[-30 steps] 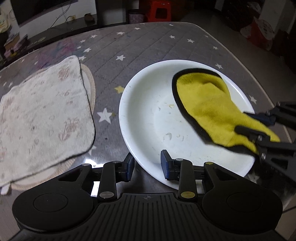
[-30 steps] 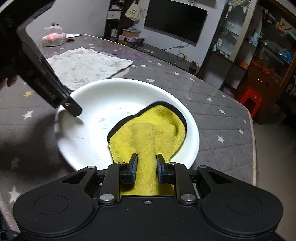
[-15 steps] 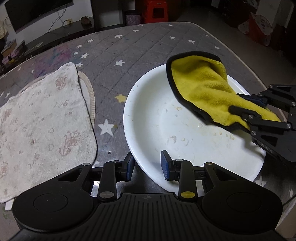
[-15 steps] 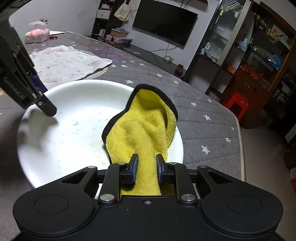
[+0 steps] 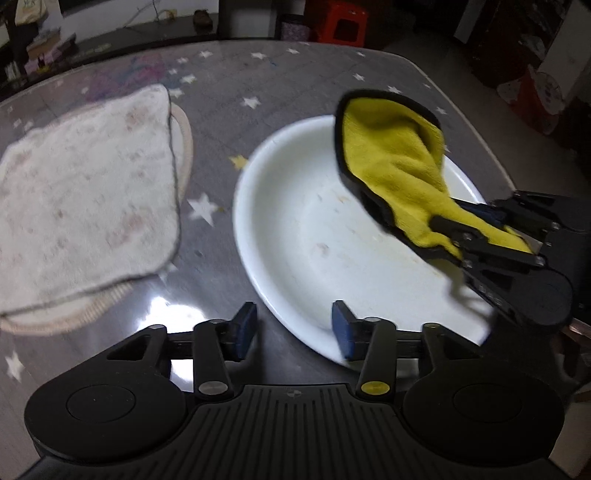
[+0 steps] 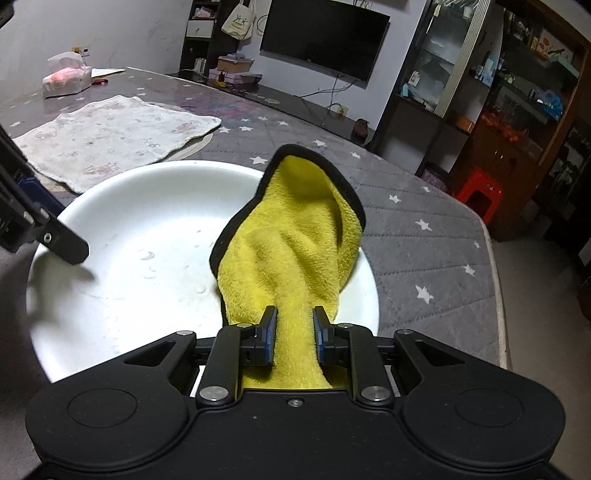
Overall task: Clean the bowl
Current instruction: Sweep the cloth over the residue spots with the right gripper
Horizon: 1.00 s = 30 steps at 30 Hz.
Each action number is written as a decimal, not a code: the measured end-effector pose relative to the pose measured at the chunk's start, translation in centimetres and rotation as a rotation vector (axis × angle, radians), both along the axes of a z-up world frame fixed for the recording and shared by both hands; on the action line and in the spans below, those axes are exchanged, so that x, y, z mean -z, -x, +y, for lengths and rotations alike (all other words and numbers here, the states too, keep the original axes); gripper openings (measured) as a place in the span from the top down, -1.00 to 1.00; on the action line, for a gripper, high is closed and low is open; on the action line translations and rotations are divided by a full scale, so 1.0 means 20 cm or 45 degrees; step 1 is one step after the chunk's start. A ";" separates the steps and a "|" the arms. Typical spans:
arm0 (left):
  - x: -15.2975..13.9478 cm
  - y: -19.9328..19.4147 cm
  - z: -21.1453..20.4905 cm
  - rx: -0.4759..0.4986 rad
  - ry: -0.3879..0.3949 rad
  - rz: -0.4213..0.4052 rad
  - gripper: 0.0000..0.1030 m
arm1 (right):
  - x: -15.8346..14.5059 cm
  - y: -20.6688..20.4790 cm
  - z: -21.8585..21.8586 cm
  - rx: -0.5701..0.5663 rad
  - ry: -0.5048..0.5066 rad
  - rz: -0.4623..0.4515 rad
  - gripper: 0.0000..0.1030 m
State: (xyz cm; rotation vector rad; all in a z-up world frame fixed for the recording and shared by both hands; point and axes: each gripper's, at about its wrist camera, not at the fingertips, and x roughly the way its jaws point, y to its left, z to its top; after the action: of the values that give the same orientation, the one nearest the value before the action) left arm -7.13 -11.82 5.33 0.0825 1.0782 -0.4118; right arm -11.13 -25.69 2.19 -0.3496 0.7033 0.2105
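Nearest, left gripper [image 5: 293, 325]: jaws opening, the near rim of the bowl passing between them, pads not pressing on it. Right gripper [image 6: 293, 334]: clenched on the bunched end of a yellow cloth [image 6: 291, 243], black-edged, which fans out from the pads across the right part of the bowl and rises at its far tip above the far rim. Bowl [image 5: 295, 229]: white, wide and shallow, standing on the table; pale smears and droplets on its inner floor. In the left wrist view the right gripper [image 5: 469, 236] enters from the right, over the bowl's right side, with the cloth [image 5: 395, 155] trailing toward the far rim. Table [image 5: 229, 92]: covered in grey quilted fabric with white stars. Left of the bowl, apart from it: a pale printed towel [image 5: 85, 192] lying flat over a round woven mat [image 5: 186, 147]. Farther back on the table: a tissue pack [image 6: 66, 75]. Beyond the table: a red stool [image 6: 480, 194], a wall-mounted television [image 6: 325, 31].
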 end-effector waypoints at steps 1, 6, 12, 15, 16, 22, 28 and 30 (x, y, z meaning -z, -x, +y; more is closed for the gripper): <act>-0.01 0.01 -0.01 0.001 -0.002 -0.008 0.08 | 0.00 0.01 0.00 -0.002 -0.004 0.005 0.58; -0.01 0.04 -0.02 -0.012 0.009 -0.015 0.17 | -0.01 0.05 0.02 -0.018 -0.013 0.019 0.58; -0.01 0.03 0.00 0.007 0.016 -0.021 0.27 | -0.03 0.12 0.04 -0.063 -0.025 0.051 0.58; -0.02 0.02 0.01 0.030 -0.018 -0.042 0.34 | -0.04 0.15 0.08 -0.100 -0.017 0.065 0.58; -0.02 0.02 0.02 0.037 -0.024 -0.042 0.34 | -0.04 0.16 0.09 -0.114 -0.017 0.070 0.58; -0.02 -0.03 0.04 0.096 -0.077 -0.050 0.38 | -0.06 0.19 0.17 -0.194 -0.034 0.087 0.58; -0.01 -0.05 0.03 0.136 -0.113 -0.065 0.38 | -0.04 0.16 0.18 -0.194 -0.031 0.074 0.58; -0.01 -0.06 0.02 0.146 -0.119 -0.069 0.38 | -0.03 0.13 0.16 -0.173 -0.034 0.071 0.58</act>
State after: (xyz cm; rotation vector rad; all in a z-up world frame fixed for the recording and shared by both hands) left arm -5.88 -11.33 5.56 0.2381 1.0423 -0.4600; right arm -13.75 -22.40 2.81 -0.3674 0.7316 0.3595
